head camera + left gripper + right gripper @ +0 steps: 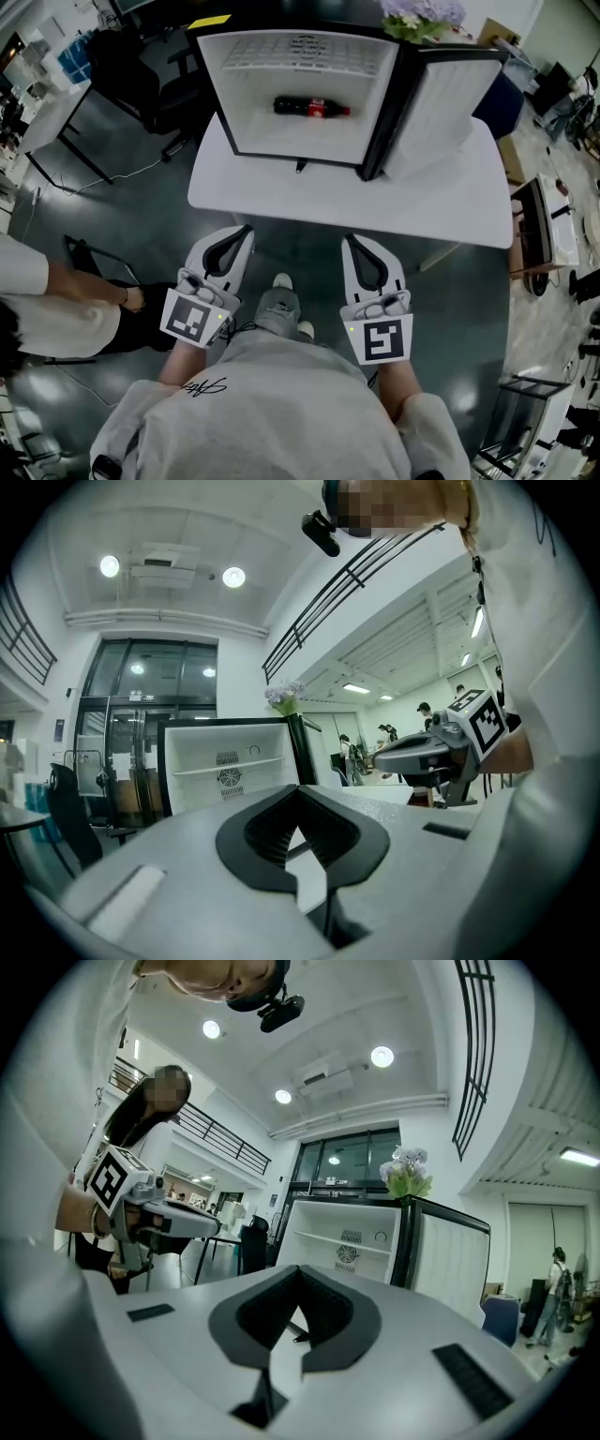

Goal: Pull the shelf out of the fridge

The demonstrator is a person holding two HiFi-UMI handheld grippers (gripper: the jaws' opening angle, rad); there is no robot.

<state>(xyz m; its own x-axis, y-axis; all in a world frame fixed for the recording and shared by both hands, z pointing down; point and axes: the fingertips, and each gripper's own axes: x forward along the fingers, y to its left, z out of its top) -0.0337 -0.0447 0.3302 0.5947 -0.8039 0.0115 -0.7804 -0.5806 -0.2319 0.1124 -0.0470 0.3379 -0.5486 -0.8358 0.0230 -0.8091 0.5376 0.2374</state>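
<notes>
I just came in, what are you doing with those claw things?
A person holds a left gripper and a right gripper, both shut and empty, short of the white table. On it stands a small fridge with its door open. The shelf is in place inside, and a cola bottle lies in there.

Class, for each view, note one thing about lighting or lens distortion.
Head view: the table edge bows, and the fridge interior is far brighter than the dim floor. Left gripper view: black round vignette; the ceiling lights flare. Right gripper view: same fisheye circle; the railing curves; ceiling lights glare.
</notes>
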